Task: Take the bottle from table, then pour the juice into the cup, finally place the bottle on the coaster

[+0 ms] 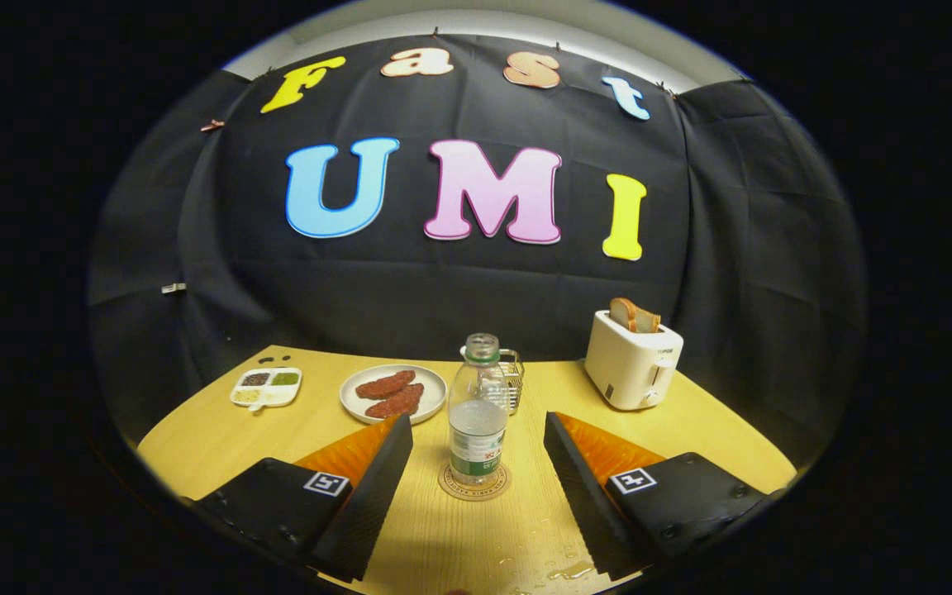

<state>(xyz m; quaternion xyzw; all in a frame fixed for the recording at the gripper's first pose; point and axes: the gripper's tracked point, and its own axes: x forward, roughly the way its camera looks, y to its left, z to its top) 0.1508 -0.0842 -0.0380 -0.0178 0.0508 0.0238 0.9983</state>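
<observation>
Between the two fingers of the gripper (476,454), which stand wide apart and touch nothing, the bottle (478,411) rests upright on the coaster (473,483), uncapped and with only a low level of clear liquid in it; a gap shows on either side, so neither finger presses on it; near the fingers, on the table (220,438), a few spilled drops (568,570) glisten beside the right finger; just behind the bottle stands a cup (511,378) in a wire holder, partly hidden by the bottle's shoulder, and how full it is cannot be told; beyond the left finger lies a plate (393,393) with two reddish patties, and farther left a small divided dish (267,387) of seasonings; off to the right, well apart from the bottle, a toaster (631,370) holds slices of bread; judging by the bottle already sitting on the coaster with the fingers open around it, the last step, the placing, looks done or all but done; the next move calls for drawing the gripper straight back, keeping both fingers clear of the bottle's sides so that it is not nudged off its round mat or tipped toward the cup.
</observation>
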